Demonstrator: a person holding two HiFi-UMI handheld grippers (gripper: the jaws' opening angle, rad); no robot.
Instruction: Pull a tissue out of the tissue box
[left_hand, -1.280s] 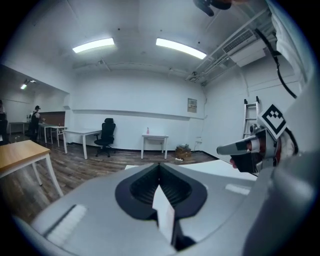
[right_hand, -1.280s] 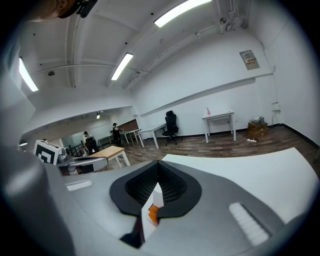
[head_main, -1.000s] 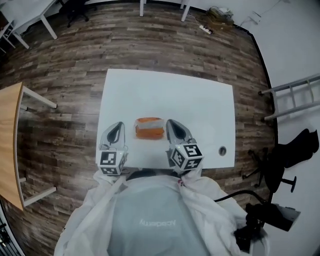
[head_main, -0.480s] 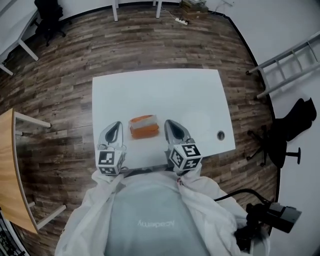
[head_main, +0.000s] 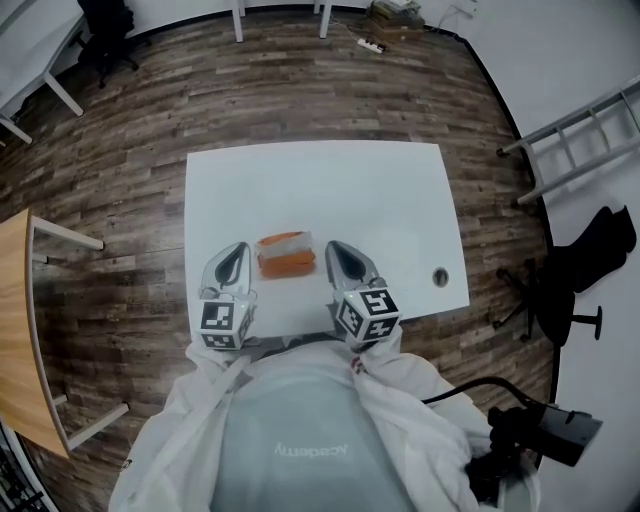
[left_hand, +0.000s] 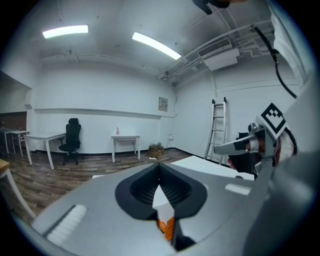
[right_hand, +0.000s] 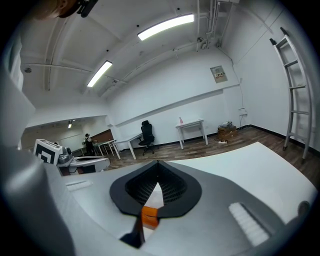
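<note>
well, the white table (head_main: 400, 190) fills the middle of the head view, and everything that matters sits close to its near edge, just in front of me. the orange tissue box (head_main: 286, 255) lies there with its long axis running side to side across the table, so each short end faces one of my grippers. the left gripper (head_main: 236, 250) is just beside the box's left end and the right gripper (head_main: 335, 248) just beside its right end. both point away from me and slightly down, and neither touches the box. i'd call them about equally near, so the box sits squarely between them, not ahead of either.

in the left gripper view the box (left_hand: 166, 225) shows as an orange sliver low between the jaws. from the left gripper (left_hand: 160, 167) that puts it below and toward the right. in the right gripper view it (right_hand: 149, 217) sits low and a touch left of the right gripper (right_hand: 157, 165).

both pairs of jaws are closed tip to tip with nothing held. i can't make out a tissue standing up from the top of the box at this size. my judgement is that one gripper has to swing inward over the top and open before any pull starts.
</note>
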